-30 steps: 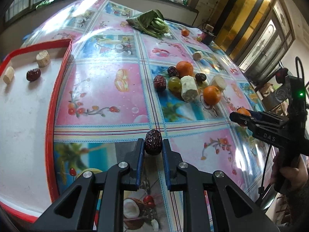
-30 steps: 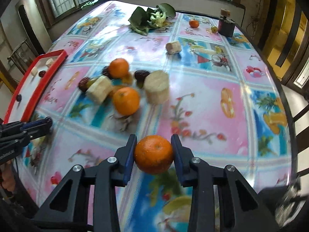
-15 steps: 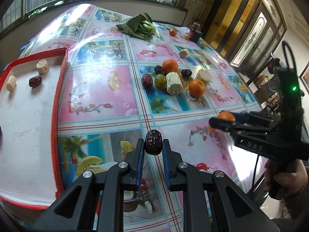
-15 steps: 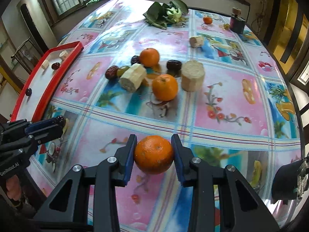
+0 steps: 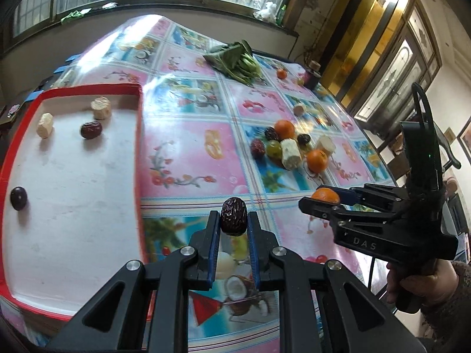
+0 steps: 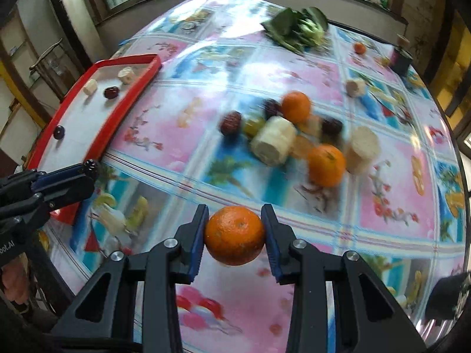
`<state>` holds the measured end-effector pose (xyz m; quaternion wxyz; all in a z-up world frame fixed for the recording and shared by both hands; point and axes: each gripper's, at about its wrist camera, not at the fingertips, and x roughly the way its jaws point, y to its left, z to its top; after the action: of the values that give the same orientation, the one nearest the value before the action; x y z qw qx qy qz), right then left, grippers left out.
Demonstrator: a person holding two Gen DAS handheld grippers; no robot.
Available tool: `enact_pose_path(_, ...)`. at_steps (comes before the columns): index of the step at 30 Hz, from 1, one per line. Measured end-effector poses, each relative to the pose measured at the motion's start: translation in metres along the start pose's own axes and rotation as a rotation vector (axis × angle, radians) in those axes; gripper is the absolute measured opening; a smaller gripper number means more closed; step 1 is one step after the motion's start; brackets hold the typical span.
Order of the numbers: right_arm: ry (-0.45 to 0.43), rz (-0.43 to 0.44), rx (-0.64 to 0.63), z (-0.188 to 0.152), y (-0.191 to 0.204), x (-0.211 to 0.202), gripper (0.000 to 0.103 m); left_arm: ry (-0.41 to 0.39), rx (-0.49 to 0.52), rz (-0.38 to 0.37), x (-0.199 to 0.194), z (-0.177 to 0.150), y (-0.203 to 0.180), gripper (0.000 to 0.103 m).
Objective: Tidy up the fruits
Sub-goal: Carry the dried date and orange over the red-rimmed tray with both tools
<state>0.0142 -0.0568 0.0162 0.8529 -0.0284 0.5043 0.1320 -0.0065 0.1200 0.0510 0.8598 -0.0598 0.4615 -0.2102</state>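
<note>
Left wrist: tongs (image 5: 234, 220) pinch date (image 5: 233, 217) (aloft)

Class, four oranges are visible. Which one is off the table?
The orange clamped in the right gripper. The other three rest on the tablecloth: two in the fruit pile, one far off by the greens.

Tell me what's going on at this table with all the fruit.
A person is sorting fruit with a hand-held gripper in each hand. The left hand-held gripper is shut on a dark date, the right hand-held gripper on an orange; both are held above the tablecloth. The red tray already holds two pale chunks, a date and a dark round fruit. A pile of fruit waits mid-table.
</note>
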Motion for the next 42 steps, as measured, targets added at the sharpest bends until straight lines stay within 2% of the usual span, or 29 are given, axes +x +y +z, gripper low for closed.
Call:
enact_pose_path(12, -0.008, 0.099, -0.144, 0.053, 0.081, 0.019, 0.039, -0.041, -0.088, 0.062, -0.021, 0.007, 0.052, 0.017)
enact_pose_path(25, -0.008, 0.168, -0.252, 0.105, 0.157, 0.056, 0.039, -0.070, -0.181, 0.183, -0.030, 0.022, 0.120, 0.017)
enact_pose_path(32, 0.010, 0.191, -0.239, 0.128, 0.178, 0.085, 0.039, -0.061, -0.196, 0.249, -0.020, 0.034, 0.150, 0.017)
enact_pose_path(42, 0.043, 0.200, -0.222, 0.133, 0.185, 0.109, 0.039, -0.015, -0.201, 0.266, -0.004, 0.039, 0.171, 0.017)
